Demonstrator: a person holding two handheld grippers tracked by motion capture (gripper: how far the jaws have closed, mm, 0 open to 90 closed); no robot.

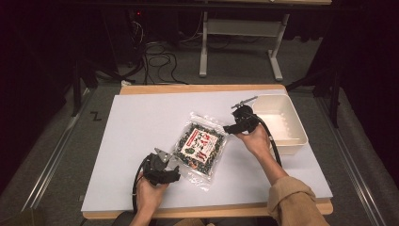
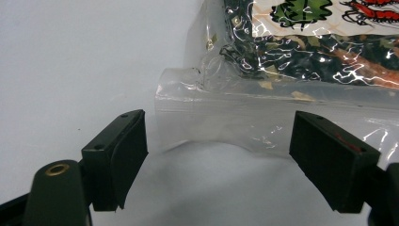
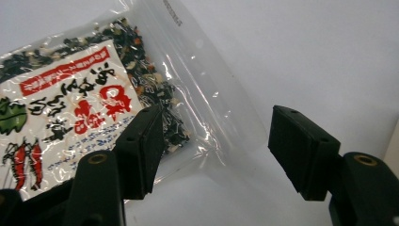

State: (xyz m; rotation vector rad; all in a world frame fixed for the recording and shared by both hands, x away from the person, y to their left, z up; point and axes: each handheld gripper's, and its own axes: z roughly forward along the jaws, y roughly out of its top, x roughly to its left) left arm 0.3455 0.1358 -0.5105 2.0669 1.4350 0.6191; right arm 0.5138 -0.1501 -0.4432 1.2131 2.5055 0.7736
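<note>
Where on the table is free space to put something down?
The white table top is bare left of the bag, up to its far edge. It is crowded around the bag, between the left gripper, right gripper and white bin.

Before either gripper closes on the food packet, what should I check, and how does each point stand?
1. Left gripper open: ok.
2. Right gripper open: ok.
3. Clear edge of the packet lies between the left jaws: ok.
4. Packet's clear border lies between the right jaws: ok, near one corner.
5. Packet lies flat on the white table sheet: ok.
6. White tub clear of the right hand: ok.
</note>
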